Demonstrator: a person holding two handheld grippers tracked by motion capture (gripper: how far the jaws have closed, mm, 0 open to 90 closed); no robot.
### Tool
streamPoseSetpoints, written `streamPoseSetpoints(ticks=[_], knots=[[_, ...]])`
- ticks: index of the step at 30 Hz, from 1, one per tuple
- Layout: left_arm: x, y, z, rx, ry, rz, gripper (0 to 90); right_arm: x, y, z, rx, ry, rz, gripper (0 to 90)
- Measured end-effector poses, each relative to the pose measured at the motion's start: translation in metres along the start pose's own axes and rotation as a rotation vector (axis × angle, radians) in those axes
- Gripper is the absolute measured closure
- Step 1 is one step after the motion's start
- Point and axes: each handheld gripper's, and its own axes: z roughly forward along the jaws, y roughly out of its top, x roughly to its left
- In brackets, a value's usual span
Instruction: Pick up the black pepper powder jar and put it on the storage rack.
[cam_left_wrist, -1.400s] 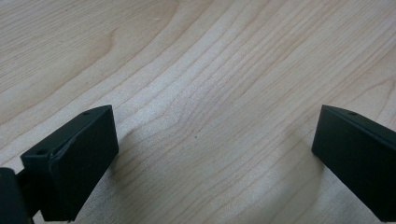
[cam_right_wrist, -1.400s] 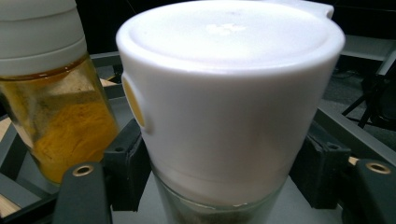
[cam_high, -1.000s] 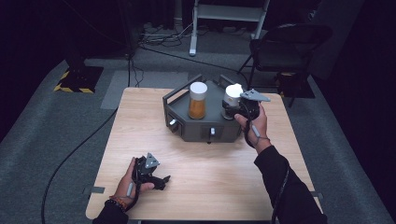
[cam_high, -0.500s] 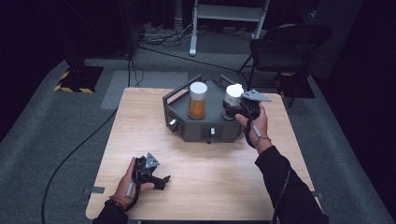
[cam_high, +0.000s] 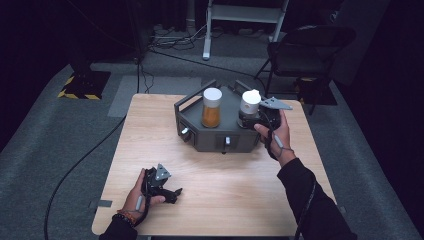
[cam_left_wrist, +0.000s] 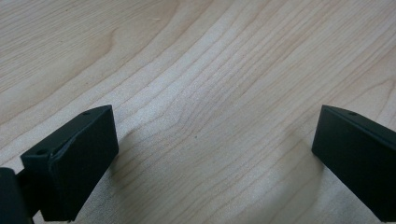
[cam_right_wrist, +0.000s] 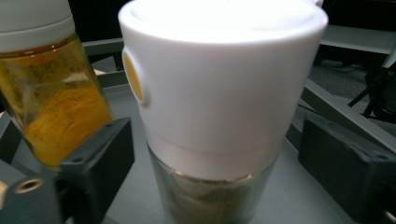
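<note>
Right gripper (cam_high: 251, 121): jaws have just been opening, straddling the white-capped glass pepper jar (cam_right_wrist: 219, 116), releasing it upright on the grey tray (cam_high: 220, 137).

Overhead light falls on the pale tabletop (cam_high: 220, 200) while the surrounding floor sinks into near-darkness. In the right gripper view, glare washes out the top of the white shaker cap (cam_right_wrist: 224, 70), and the turmeric jar (cam_right_wrist: 56, 107) beside it blurs softly.
</note>
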Motion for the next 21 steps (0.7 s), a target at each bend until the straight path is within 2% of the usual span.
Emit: streamPoseSetpoints(ticks=[5,13,21], knots=[[0.0,0.0,0.0,0.0,0.0,0.0,0.4,0.0,-0.003,-0.004,-0.006,0.01,-0.027,4.7],[0.0,0.0,0.0,0.0,0.0,0.0,0.4,0.008,-0.009,-0.011,-0.022,-0.015,-0.071,4.8],[0.0,0.0,0.0,0.0,0.0,0.0,0.4,0.014,-0.019,-0.023,-0.047,-0.02,-0.113,4.8]])
